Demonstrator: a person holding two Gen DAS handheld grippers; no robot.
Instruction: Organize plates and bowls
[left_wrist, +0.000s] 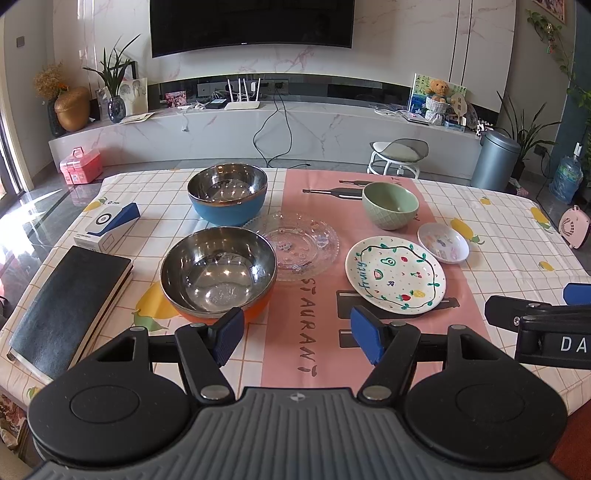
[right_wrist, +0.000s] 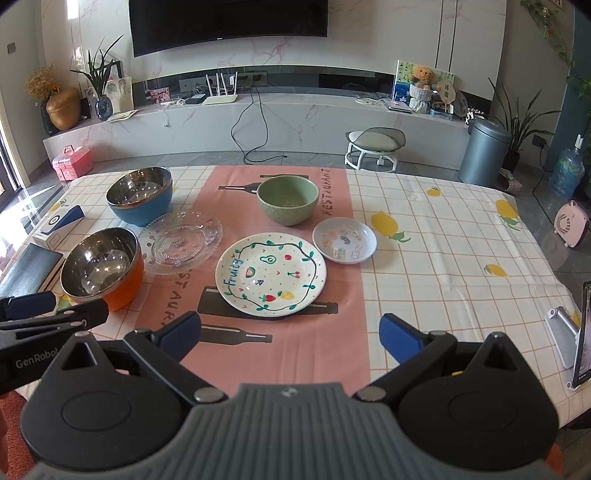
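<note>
On the table stand an orange steel bowl (left_wrist: 218, 271) (right_wrist: 101, 267), a blue steel bowl (left_wrist: 227, 194) (right_wrist: 140, 195), a clear glass plate (left_wrist: 301, 245) (right_wrist: 181, 242), a green bowl (left_wrist: 389, 205) (right_wrist: 288, 199), a white "Fruity" plate (left_wrist: 395, 275) (right_wrist: 271, 275) and a small white dish (left_wrist: 443, 243) (right_wrist: 344, 240). My left gripper (left_wrist: 297, 338) is open and empty, just in front of the orange bowl. My right gripper (right_wrist: 290, 338) is open and empty, in front of the "Fruity" plate. Each gripper shows at the edge of the other's view.
A black notebook (left_wrist: 70, 306) and a white-blue box (left_wrist: 107, 225) lie at the table's left. A phone on a stand (right_wrist: 576, 332) is at the right edge. A checked cloth with a pink runner (left_wrist: 306, 354) covers the table.
</note>
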